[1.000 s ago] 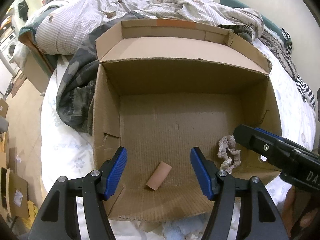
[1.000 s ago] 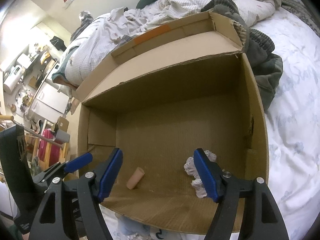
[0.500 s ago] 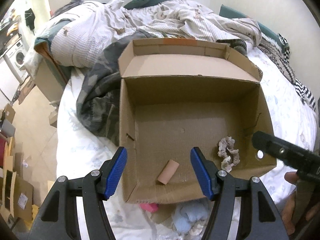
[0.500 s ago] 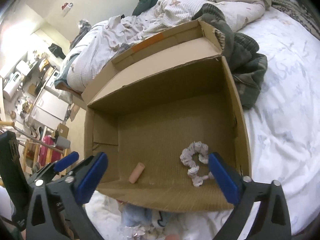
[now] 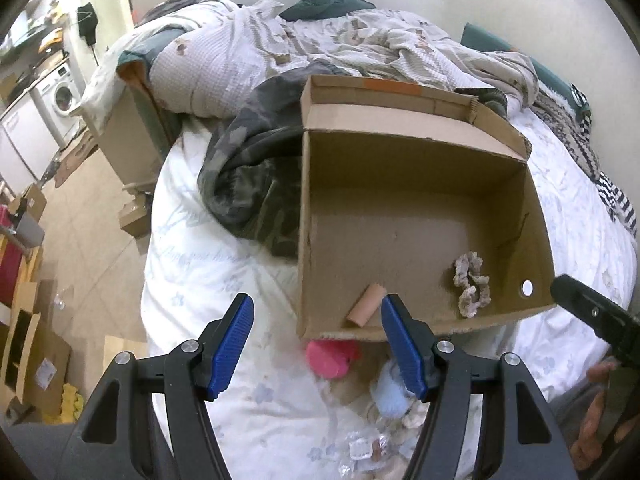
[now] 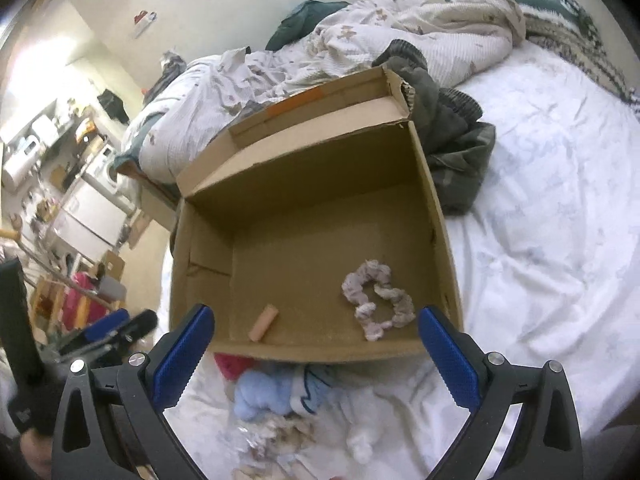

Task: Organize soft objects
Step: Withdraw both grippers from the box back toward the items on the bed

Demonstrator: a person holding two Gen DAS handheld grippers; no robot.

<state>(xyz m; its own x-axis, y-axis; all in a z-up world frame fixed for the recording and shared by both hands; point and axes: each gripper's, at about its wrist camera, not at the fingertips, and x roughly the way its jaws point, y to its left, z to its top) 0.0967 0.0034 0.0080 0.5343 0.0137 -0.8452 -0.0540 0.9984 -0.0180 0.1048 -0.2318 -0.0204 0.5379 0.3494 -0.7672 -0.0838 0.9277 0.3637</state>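
Observation:
An open cardboard box (image 5: 420, 128) (image 6: 436, 208) lies on the white bed. Inside it lie a pale fabric scrunchie (image 5: 470, 284) (image 6: 376, 300) and a small cardboard tube (image 5: 365, 310) (image 6: 263, 322). In front of the box on the sheet lie a pink soft item (image 5: 332, 358) (image 6: 232, 364), a light blue soft item (image 5: 390, 394) (image 6: 260, 394) and some pale crumpled pieces (image 6: 360, 446). My left gripper (image 5: 316, 344) is open and empty, above the near box edge. My right gripper (image 6: 316, 356) is open wide and empty, above the near box edge.
A camouflage garment (image 5: 248, 184) (image 6: 460, 160) lies beside the box. A crumpled duvet (image 5: 360, 48) fills the far part of the bed. The bed's left edge drops to a floor with cardboard boxes (image 5: 36, 352). A washing machine (image 5: 60, 96) stands far left.
Both grippers have pulled back and up from the box, so the soft items in front of it came into view. The right gripper opened wider. The scrunchie stays in the box.

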